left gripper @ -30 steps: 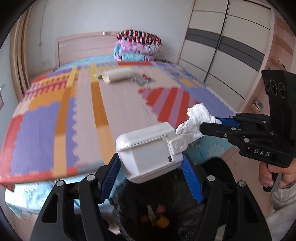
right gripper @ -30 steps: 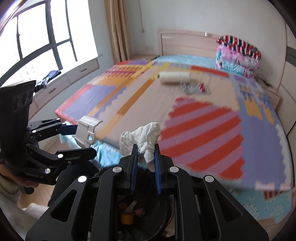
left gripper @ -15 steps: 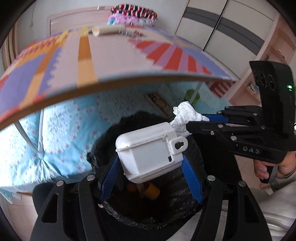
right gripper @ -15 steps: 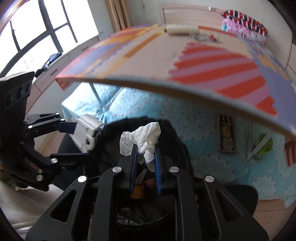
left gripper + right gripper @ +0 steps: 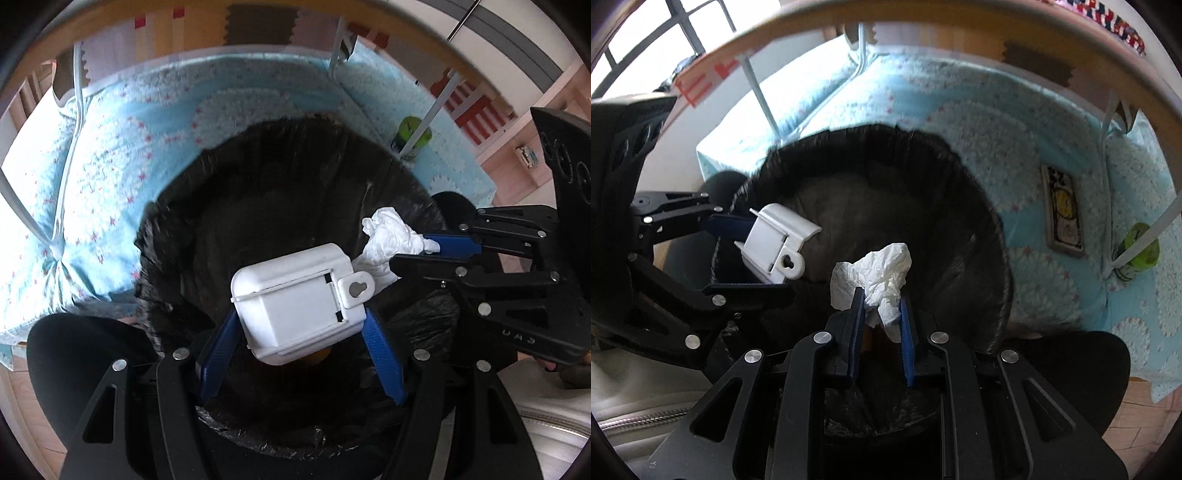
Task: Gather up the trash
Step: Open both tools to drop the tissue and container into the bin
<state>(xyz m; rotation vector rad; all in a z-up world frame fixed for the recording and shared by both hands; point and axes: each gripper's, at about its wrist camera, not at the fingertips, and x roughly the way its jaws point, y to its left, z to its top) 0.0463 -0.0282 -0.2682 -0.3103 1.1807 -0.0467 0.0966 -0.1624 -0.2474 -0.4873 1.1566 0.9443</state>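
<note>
Both over bin [image 5: 280, 206]: your left tool [image 5: 301, 334] clamps rigid white box [image 5: 299, 291]; right tool [image 5: 881, 321] pinches soft, light tissue [image 5: 875, 273].

Left wrist view: looking steeply down from close above the black-lined trash bin [image 5: 280, 177], the right gripper [image 5: 413, 254] entering from its right.
Right wrist view: also facing down over the bin [image 5: 960, 206], the left gripper [image 5: 738, 254] crossing from its left.
Shared: bin mouth, blue bedspread [image 5: 110, 155], green can [image 5: 1141, 249].
</note>
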